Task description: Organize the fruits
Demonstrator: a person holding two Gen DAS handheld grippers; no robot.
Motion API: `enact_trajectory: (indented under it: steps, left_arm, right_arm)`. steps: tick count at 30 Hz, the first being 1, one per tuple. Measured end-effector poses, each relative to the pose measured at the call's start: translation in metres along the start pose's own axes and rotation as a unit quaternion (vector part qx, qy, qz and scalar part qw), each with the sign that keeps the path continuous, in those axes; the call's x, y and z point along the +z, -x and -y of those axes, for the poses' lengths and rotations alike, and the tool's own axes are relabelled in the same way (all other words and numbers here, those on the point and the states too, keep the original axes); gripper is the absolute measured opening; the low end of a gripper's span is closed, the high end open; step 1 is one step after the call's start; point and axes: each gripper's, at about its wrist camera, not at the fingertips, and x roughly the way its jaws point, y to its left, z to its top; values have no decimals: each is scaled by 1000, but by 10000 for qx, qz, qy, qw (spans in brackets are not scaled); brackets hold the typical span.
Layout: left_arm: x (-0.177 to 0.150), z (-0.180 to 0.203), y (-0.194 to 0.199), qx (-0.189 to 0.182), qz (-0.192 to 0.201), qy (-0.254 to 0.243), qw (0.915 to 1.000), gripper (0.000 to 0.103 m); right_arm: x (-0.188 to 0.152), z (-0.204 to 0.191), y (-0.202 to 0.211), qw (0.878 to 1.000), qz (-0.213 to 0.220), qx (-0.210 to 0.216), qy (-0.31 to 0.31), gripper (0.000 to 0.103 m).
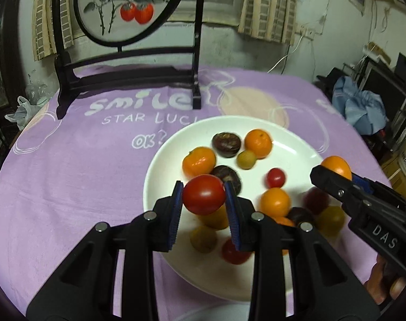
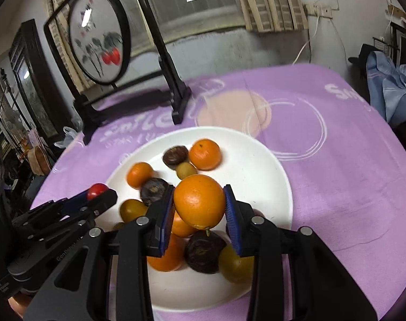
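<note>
On the purple desk (image 1: pixel 69 187), the left claw (image 1: pixel 203 200) pinches a soft red tomato (image 1: pixel 203 194) at its sides; the right claw (image 2: pixel 199 208) grips a probably firmer orange (image 2: pixel 199 202).

On my left feed, the purple cloth (image 1: pixel 69 176) over the desk carries white print: "smile" in large lowercase letters, "STAR LUC" beneath it with the rest cut off by the plate (image 1: pixel 176 240), then "OK?" lower down. At the cloth's far right edge I see another white word, only partly in view. The right gripper (image 1: pixel 334 172) shows "DAS" in white capitals on its black body. On my right feed, the left gripper (image 2: pixel 97 191) bears small lettering starting "Gen"; the rest I cannot read.
</note>
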Motion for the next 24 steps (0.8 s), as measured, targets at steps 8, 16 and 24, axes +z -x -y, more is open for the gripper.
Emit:
enact_trajectory:
  steps: [8,16,24]
  left_arm:
    - [-4,-5,-17,149,-128,-50,9998,32]
    - [-4,-2,12,553,279,-93,9980,90]
    - [-31,-10,66,339,404,-130,9985,100]
  right_arm:
    - [-4,-7,-8,9994,-96,-86,316,36]
    - [-6,-7,13,9995,-20,-238,201,64]
    - [-49,-10,72,9986,259,31,463,100]
